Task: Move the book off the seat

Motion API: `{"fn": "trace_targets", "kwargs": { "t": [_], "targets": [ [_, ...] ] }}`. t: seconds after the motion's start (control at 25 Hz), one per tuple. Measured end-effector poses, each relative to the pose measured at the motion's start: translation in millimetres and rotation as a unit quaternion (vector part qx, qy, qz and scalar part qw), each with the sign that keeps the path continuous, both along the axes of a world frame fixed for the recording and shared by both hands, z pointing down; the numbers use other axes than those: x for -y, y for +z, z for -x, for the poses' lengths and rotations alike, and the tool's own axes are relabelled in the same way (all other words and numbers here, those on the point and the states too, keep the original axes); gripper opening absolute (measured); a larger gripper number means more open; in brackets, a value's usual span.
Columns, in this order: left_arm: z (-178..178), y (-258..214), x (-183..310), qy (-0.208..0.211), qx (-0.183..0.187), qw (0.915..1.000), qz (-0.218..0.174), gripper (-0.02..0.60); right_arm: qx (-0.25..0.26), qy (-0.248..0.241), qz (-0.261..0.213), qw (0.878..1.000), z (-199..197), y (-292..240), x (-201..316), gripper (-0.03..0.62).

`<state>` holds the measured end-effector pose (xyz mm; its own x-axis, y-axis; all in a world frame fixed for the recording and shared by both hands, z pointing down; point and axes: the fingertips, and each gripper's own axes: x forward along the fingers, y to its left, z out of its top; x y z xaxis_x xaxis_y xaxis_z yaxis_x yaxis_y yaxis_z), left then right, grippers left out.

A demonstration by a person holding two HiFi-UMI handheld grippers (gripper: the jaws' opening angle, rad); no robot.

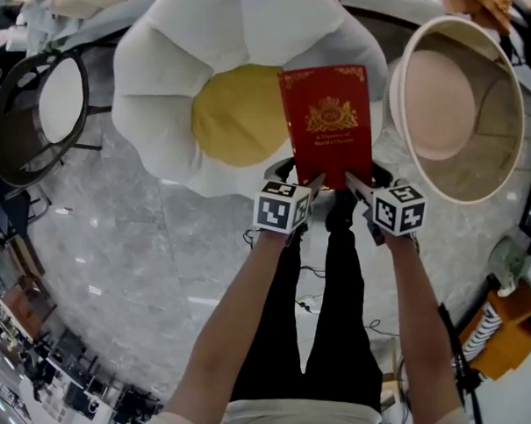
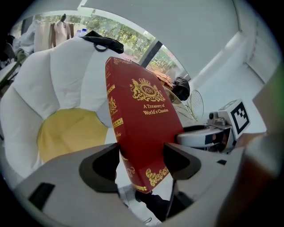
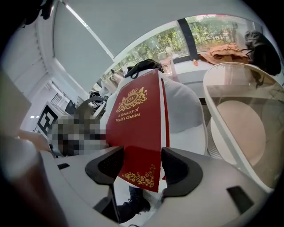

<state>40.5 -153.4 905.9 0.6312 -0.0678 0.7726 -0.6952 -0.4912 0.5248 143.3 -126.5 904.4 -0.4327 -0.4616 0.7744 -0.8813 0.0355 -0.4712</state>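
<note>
Left gripper (image 1: 312,184) and right gripper (image 1: 352,181) each clamped on the near edge of the book (image 1: 327,117), raised just ahead over the seat (image 1: 157,79); seemingly mid-lift, next needs carrying it clear.

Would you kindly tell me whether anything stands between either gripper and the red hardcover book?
Nothing visible does. The left gripper and the right gripper are each shut on the bottom edge of the red hardcover book, with no other object between jaws and cover.

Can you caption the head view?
Left hand-held gripper and right hand-held gripper grip a red book at the flower-shaped seat.
</note>
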Motion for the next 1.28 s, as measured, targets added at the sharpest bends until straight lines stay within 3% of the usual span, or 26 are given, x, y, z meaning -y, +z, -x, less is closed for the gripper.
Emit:
{"fn": "trace_targets", "kwargs": {
  "t": [0.64, 1.28],
  "targets": [
    [-107.1, -46.6, -2.4, 0.075, 0.006, 0.9969, -0.023, 0.311, 0.023, 0.064, -0.008, 0.998, -101.5, -40.1, -18.5, 0.288],
    [-218.5, -24.2, -25.5, 0.128, -0.001, 0.9916, -0.018, 0.311, 0.024, 0.140, 0.015, 0.990, -205.6, -18.6, -55.4, 0.288]
  ]
}}
